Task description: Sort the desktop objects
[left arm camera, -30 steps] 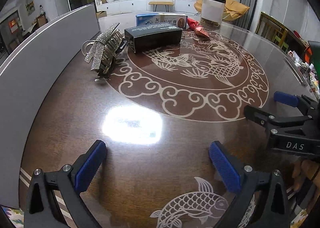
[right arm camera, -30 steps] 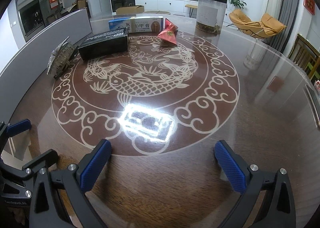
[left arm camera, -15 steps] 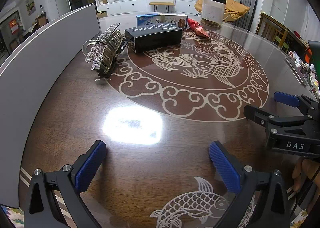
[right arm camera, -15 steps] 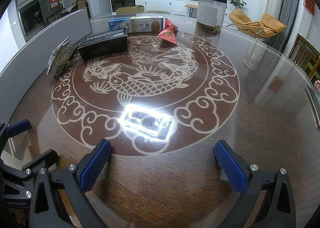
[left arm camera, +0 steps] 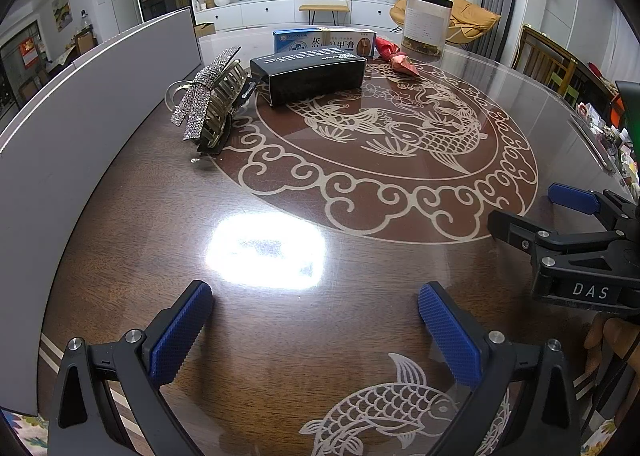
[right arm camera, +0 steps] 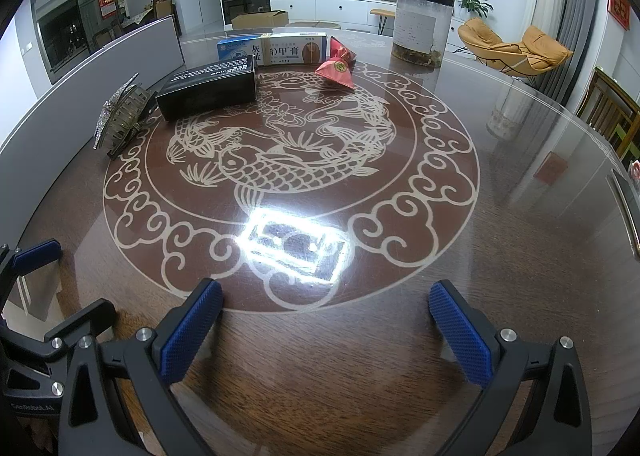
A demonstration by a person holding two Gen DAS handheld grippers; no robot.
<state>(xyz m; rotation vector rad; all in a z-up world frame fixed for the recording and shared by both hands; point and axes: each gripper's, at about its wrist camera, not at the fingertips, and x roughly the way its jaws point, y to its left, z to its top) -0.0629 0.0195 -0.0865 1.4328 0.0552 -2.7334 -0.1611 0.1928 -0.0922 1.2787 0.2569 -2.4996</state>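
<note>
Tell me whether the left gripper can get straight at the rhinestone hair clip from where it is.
Probably yes. The left gripper is open and holds nothing, and only bare table lies between it and the rhinestone hair clip ahead to its left. The black box sits beside the clip, not in front.

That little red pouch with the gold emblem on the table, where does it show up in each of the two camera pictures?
Left wrist view: the red pouch lies in the upper middle, right of the black box and left of the clear jar.
Right wrist view: the red pouch sits at upper centre, in front of the blue and white box.
Shared landmark: the black box, left of the pouch in both views.
</note>
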